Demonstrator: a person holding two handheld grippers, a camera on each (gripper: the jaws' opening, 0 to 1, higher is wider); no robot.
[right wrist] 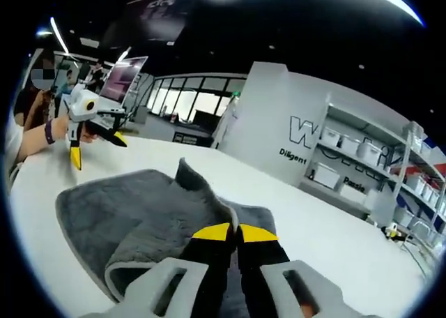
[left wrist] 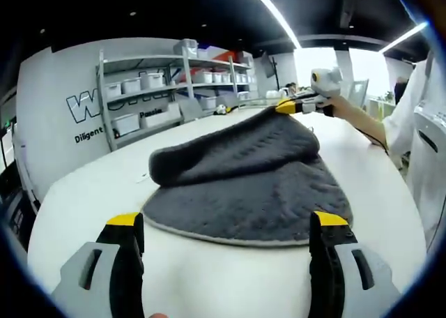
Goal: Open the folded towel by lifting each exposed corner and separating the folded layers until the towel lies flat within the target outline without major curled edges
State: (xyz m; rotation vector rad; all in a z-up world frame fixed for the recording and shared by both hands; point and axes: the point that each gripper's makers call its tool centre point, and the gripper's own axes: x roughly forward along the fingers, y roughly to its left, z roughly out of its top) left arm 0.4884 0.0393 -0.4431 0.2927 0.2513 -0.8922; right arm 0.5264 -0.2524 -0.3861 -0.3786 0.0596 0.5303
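Ahead of both tongs, one white table [left wrist: 83, 185] is being used as the work surface, bare around the cloth. No target outline can be made out on it.

One grey towel [left wrist: 244, 185] is being spread on it, lying just beyond the left gripper [left wrist: 226, 238], whose jaws are being held wide apart and empty, near the towel's pale hemmed edge. This is judged a waiting or steadying position.

A far corner is being lifted by the right gripper [right wrist: 233, 232], jaws pressed together on the fabric; in the left gripper view it is seen at the raised peak. The upper layer is thus being peeled off the lower one, probably to separate the fold.

Two layers are being counted, one fold ridge between them. The towel is judged still part folded.
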